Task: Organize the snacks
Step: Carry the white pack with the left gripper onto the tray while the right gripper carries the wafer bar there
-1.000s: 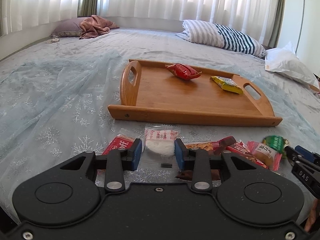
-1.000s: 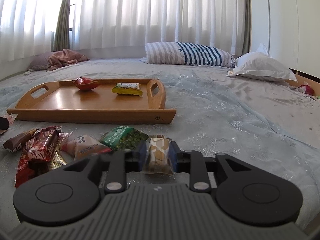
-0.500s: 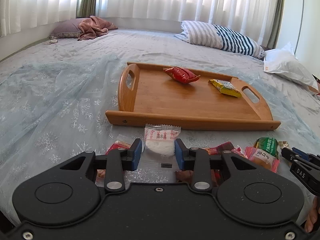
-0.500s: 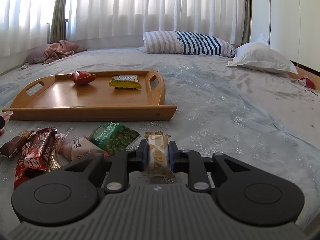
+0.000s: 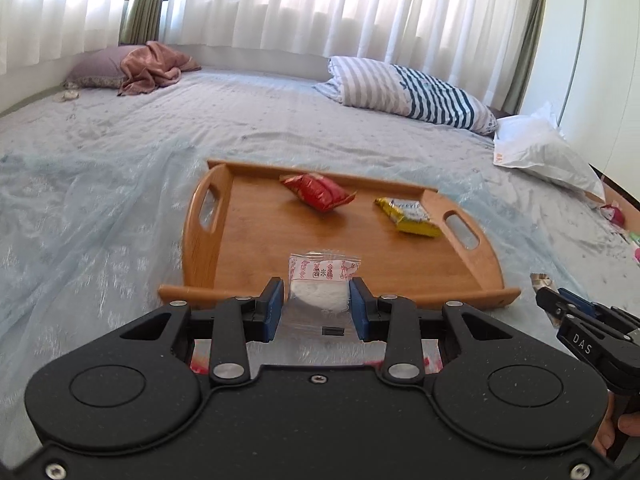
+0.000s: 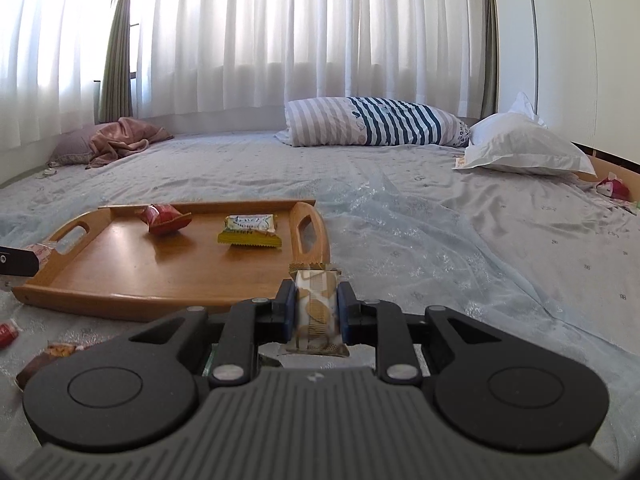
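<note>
Snacks split three ways: two already on the wooden tray (image 5: pixel 280 240), one in each gripper, more loose on the bedspread (image 5: pixel 100 200) short of the tray's near edge. Left gripper (image 5: pixel 317 307) pinching a clear packet with a white cake and red print (image 5: pixel 320 284), jaws pressed on its sides, held above the tray's near rim. Best carried forward past that rim and set down on the bare wood at the near-left corner, low and flat before letting go, since the thin film looks likely to slide or flop. Further in, a red crinkled packet (image 5: pixel 318 192) near the far edge and a yellow wafer packet (image 5: pixel 408 216) by the right handle; worth keeping clear of both. Right gripper (image 6: pixel 318 312) clamped on a slim beige-and-brown biscuit bar (image 6: pixel 318 312), upright between the pads, just off the tray's near-right corner; needs a shift left over the rim, then a place in the open near-right stretch. Hidden or unclear: the loose pile mostly covered by the gripper bodies, only red and brown scraps (image 6: pixel 48 356) showing at the left of the right view; print on every wrapper too small to read; lower end of the clear packet lost behind the left gripper's frame; only a fingertip of the person's hand visible at the left view's right edge.
</note>
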Available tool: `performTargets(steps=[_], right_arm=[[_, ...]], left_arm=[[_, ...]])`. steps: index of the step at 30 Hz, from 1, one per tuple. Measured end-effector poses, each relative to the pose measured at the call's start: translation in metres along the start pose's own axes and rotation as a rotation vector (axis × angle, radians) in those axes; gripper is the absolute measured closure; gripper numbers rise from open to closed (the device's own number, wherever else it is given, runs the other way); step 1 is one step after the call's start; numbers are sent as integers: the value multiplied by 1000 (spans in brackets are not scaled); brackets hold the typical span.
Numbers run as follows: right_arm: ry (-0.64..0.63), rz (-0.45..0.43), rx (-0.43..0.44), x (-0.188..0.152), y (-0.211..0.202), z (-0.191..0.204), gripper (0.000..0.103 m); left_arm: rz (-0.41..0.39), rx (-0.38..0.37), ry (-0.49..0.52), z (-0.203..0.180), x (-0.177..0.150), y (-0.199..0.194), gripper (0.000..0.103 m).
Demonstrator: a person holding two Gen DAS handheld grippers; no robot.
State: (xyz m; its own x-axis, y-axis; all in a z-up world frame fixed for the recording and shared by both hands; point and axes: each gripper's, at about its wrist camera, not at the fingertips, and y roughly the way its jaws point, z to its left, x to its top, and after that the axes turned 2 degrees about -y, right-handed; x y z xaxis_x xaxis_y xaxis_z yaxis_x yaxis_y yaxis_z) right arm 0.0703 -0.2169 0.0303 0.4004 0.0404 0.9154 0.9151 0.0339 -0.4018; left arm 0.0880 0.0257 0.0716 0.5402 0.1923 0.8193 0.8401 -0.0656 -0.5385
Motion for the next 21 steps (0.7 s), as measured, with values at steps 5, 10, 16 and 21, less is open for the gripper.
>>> performTargets(steps=[5, 10, 16, 21], right_arm=[[20, 10, 41, 17, 17, 5, 78], [37, 47, 79, 29, 41, 8, 78], [58, 83, 136, 42, 71, 10, 78], [38, 127, 165, 46, 95, 15, 78]], left_arm=[[3, -23, 6, -10, 18, 10, 70], [21, -26, 10, -17, 30, 27, 70], [80, -26, -25, -17, 42, 63, 70], [105, 2, 16, -25, 44, 92, 70]])
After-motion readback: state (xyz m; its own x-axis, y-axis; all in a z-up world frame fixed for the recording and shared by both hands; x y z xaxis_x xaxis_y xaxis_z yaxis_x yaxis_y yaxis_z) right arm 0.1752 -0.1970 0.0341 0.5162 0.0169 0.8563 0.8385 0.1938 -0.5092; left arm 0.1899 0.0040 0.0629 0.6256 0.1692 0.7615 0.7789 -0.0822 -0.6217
